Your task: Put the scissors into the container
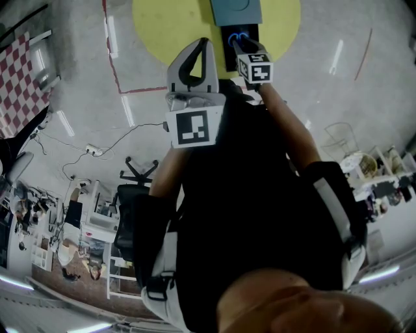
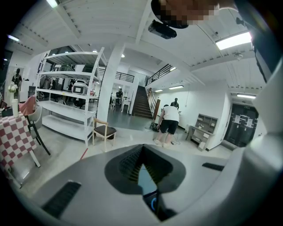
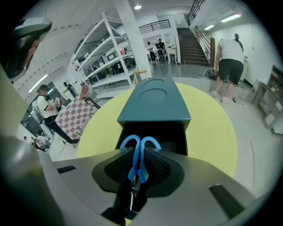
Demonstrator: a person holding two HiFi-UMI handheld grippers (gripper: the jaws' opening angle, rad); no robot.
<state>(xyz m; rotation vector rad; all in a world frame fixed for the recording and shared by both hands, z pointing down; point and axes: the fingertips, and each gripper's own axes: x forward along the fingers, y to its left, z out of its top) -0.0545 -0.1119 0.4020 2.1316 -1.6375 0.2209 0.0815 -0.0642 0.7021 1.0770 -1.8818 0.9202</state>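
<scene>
Blue-handled scissors (image 3: 135, 163) are clamped in my right gripper (image 3: 140, 152), handles pointing forward and blades back between the pads. They hang just over the dark open drawer (image 3: 172, 134) of the teal container (image 3: 154, 103), which stands on a round yellow table (image 3: 212, 128). From the head view, the right gripper (image 1: 242, 43) and the scissors (image 1: 237, 37) are over the drawer (image 1: 250, 32) below the container's teal top (image 1: 235, 10). My left gripper (image 1: 203, 42) is held higher, left of the right one, shut with nothing in it. Between its jaws (image 2: 141, 165) a sliver of the container (image 2: 145, 178) shows.
A red-checked table (image 1: 23, 71) stands at the left with a chair beside it. White shelving (image 2: 70, 88), a wooden chair (image 2: 104, 131), a staircase (image 3: 194, 44) and a bending person (image 3: 230, 62) are across the room. Cables and an office chair (image 1: 140, 172) lie on the floor.
</scene>
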